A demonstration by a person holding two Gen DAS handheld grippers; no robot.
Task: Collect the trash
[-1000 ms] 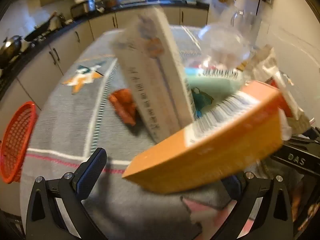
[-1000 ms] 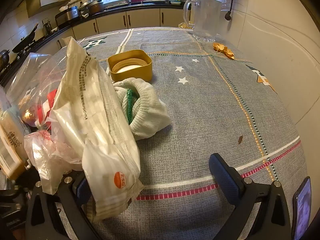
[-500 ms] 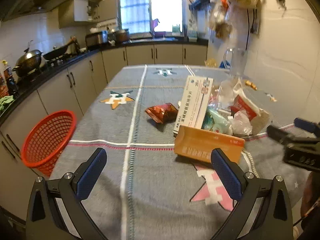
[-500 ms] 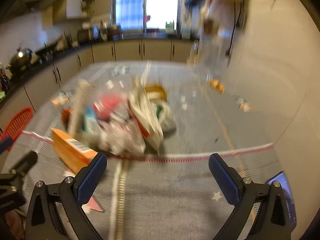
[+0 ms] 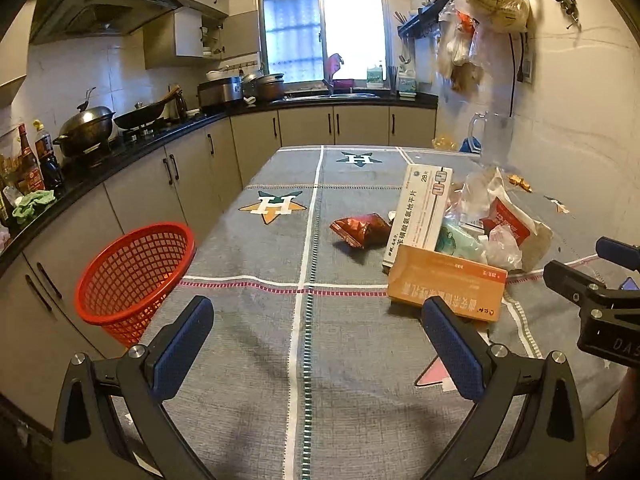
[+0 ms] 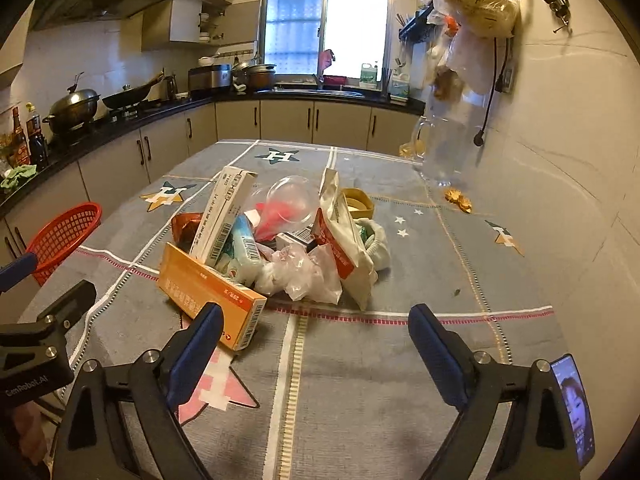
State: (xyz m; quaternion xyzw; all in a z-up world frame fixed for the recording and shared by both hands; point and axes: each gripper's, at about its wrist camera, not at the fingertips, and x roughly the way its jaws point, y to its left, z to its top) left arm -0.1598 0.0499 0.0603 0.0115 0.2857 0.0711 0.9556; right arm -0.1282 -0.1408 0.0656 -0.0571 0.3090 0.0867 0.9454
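A pile of trash lies on the grey tablecloth: an orange box [image 5: 448,286] [image 6: 208,288], a white medicine box [image 5: 420,208] [image 6: 224,212], a red snack wrapper [image 5: 360,230], clear plastic bags [image 6: 304,272], a beige pouch [image 6: 348,244] and a clear cup [image 6: 288,200]. A red mesh basket [image 5: 132,272] [image 6: 64,232] stands at the table's left edge. My left gripper [image 5: 320,344] is open and empty, short of the pile. My right gripper [image 6: 316,344] is open and empty in front of the pile.
A yellow container [image 6: 360,204] and a white-green cloth [image 6: 376,244] lie behind the pile. A glass jug [image 6: 444,152] and crumpled gold wrappers [image 6: 460,200] are by the right wall. A phone [image 6: 576,404] is at lower right. Kitchen counters [image 5: 120,152] run along the left.
Both grippers have pulled back and up from the pile, which now looks smaller and farther off. The trash items rest on the table as before.
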